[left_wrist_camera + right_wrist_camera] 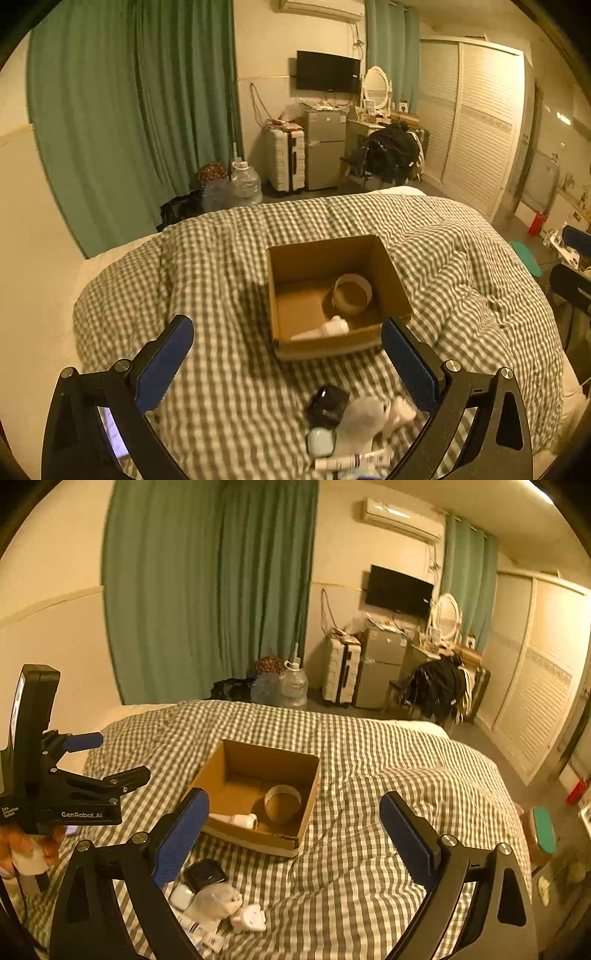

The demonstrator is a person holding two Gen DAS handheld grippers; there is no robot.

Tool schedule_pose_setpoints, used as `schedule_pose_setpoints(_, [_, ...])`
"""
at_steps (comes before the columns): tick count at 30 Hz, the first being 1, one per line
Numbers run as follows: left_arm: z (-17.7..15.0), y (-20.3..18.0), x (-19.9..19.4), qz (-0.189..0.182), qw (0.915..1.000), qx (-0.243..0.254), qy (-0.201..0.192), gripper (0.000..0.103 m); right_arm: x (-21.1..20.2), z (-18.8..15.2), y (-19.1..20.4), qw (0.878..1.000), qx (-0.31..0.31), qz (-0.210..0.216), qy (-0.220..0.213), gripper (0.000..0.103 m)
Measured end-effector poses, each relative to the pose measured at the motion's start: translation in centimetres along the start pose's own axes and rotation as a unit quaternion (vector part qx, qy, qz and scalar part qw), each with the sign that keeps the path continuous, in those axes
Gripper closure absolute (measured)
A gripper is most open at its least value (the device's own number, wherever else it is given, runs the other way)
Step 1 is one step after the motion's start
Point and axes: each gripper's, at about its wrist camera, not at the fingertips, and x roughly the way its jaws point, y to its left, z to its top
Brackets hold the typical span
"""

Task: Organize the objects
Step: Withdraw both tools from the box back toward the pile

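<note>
An open cardboard box (pixel 391 280) (pixel 308 812) sits on the checked bed cover. Inside it lie a tape roll (pixel 351 295) (pixel 282 804) and a white bottle (pixel 325 329) (pixel 236 819). In front of the box lies a loose pile: a black case (pixel 328 404) (pixel 204 874), a small pale blue case (pixel 320 441) (pixel 181 897), a white plush toy (pixel 364 421) (pixel 216 901), a white plug-like piece (pixel 249 918) and a white tube (pixel 351 461) (pixel 199 932). My left gripper (pixel 288 362) is open and empty above the pile; it also shows in the right wrist view (pixel 110 757). My right gripper (pixel 295 834) is open and empty.
The bed (pixel 221 258) fills the foreground. Beyond its far edge are green curtains (pixel 129 110), water jugs (pixel 243 184), a white suitcase (pixel 286 158), a small fridge (pixel 325 147), a chair with dark clothes (pixel 388 155) and a white wardrobe (pixel 476 122).
</note>
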Motion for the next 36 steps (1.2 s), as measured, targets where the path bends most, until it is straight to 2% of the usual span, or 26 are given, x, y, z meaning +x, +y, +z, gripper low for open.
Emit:
schedule_pose_setpoints(6, [-3.3,0.1,-1.9,0.007,0.9998,0.010,0.013,0.000,-2.4,-1.9,2.1,0.999,-0.040,0.011,0.007,0.009])
schedule_pose_setpoints(12, [-8.2,-0.9,0.2,0.009,0.9990,0.008,0.042,0.000,-0.9,-6.1,3.1,0.996,-0.077,0.033,0.044,0.009])
schedule_pose_setpoints(15, [-10.3,-1.8,2.3,0.007,0.9974,0.014,0.070,0.000,1.1,-8.6,3.0,0.993,-0.075,0.046,0.073,0.009])
schedule_pose_setpoints(20, [-14.0,-2.5,5.4,-0.012,0.9929,-0.017,0.117,0.000,3.9,-12.2,2.9,0.991,-0.064,0.051,0.104,0.009])
schedule_pose_setpoints(25, [-16.8,-3.7,6.7,-0.016,0.9896,-0.043,0.136,0.000,6.1,-15.2,2.3,0.988,-0.046,0.059,0.134,0.009])
schedule_pose_setpoints(28, [-18.1,-4.7,7.1,-0.033,0.9864,-0.049,0.153,0.000,6.8,-16.2,2.4,0.988,-0.043,0.055,0.140,0.009])
schedule_pose_setpoints(30, [-18.9,-5.5,7.1,-0.047,0.9852,-0.048,0.157,0.000,7.2,-16.7,2.5,0.987,-0.041,0.055,0.145,0.009])
schedule_pose_setpoints(36, [-21.2,-7.3,7.7,-0.050,0.9825,-0.019,0.178,0.000,7.8,-18.2,2.3,0.986,-0.036,0.053,0.156,0.009])
